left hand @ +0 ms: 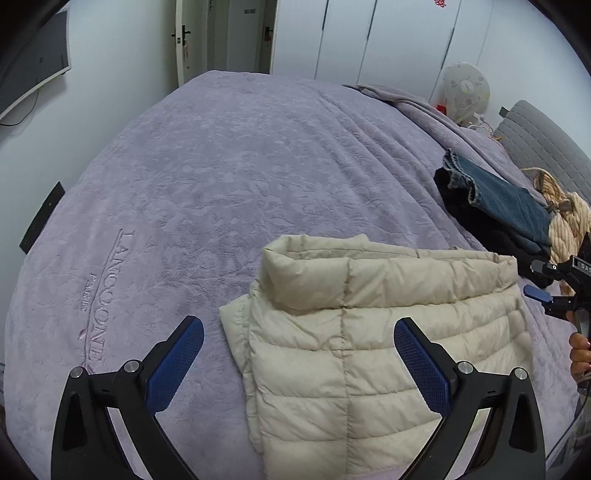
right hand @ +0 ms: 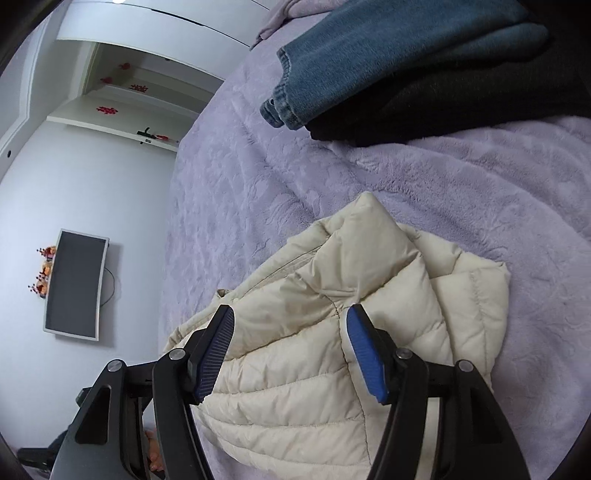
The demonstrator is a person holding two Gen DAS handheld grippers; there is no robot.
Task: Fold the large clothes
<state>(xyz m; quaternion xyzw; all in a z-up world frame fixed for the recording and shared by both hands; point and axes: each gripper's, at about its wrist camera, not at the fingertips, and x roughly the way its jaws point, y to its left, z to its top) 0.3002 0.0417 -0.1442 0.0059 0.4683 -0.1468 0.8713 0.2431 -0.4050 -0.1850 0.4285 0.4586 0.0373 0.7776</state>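
A cream quilted puffer jacket (left hand: 369, 332) lies folded on the bed's lilac blanket (left hand: 240, 166), collar end away from me. My left gripper (left hand: 297, 325) hovers over the jacket's left half, its jaws wide open and the blue pads clear of the fabric. In the right wrist view the jacket (right hand: 406, 258) fills the lower middle. My right gripper (right hand: 290, 310) stands open just above it, with fabric under the gap but neither pad pressing on it. The right gripper (left hand: 546, 291) also shows at the right edge of the left wrist view, held by a hand (left hand: 580, 350).
A stack of folded clothes sits at the bed's right: blue jeans (left hand: 506, 199) on a black garment (left hand: 476, 221), with a beige knit (left hand: 565, 218) beside them. A grey headboard (left hand: 546, 147), a fan (left hand: 465, 88), white wardrobe doors (left hand: 369, 33) and a wall screen (right hand: 74, 284) surround the bed.
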